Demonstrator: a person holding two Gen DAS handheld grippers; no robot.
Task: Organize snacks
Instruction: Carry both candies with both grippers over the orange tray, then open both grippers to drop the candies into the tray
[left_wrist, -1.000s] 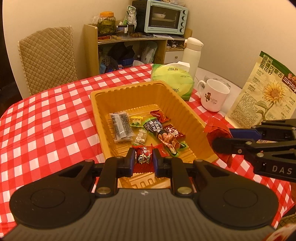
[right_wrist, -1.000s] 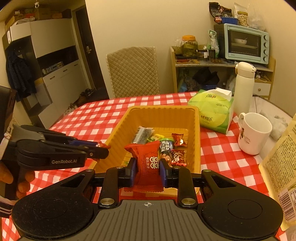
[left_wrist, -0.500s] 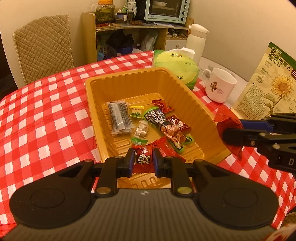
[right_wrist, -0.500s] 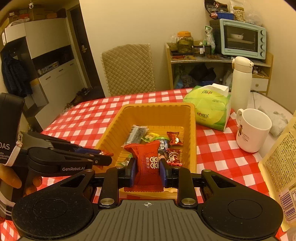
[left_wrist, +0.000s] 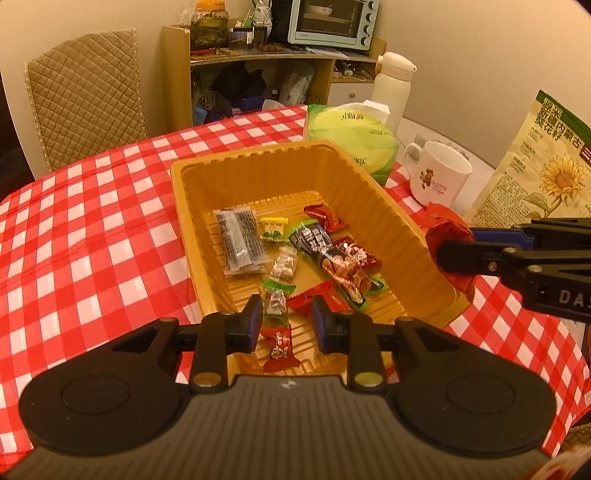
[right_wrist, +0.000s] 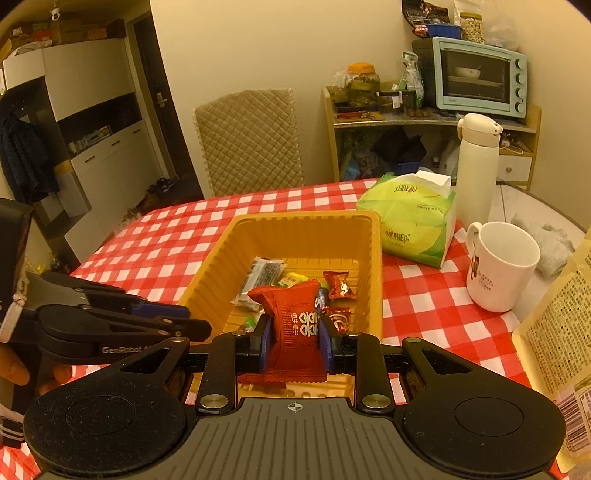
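The surface (left_wrist: 92, 221) wears a red-and-white check cloth. The tray (left_wrist: 376, 192) is orange-yellow. In it lie a red candy (left_wrist: 279, 350), a black-and-clear packet (left_wrist: 241, 242) and a green-edged bar (left_wrist: 328, 258). The pouch (right_wrist: 297, 325) is red with white characters. The mug (right_wrist: 502, 266) is white, the tissue pack (right_wrist: 410, 218) green, the flask (right_wrist: 478, 170) cream, the oven (right_wrist: 480, 77) pale blue.

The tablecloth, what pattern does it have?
Red-and-white checks on the tablecloth, shown best in the left wrist view.
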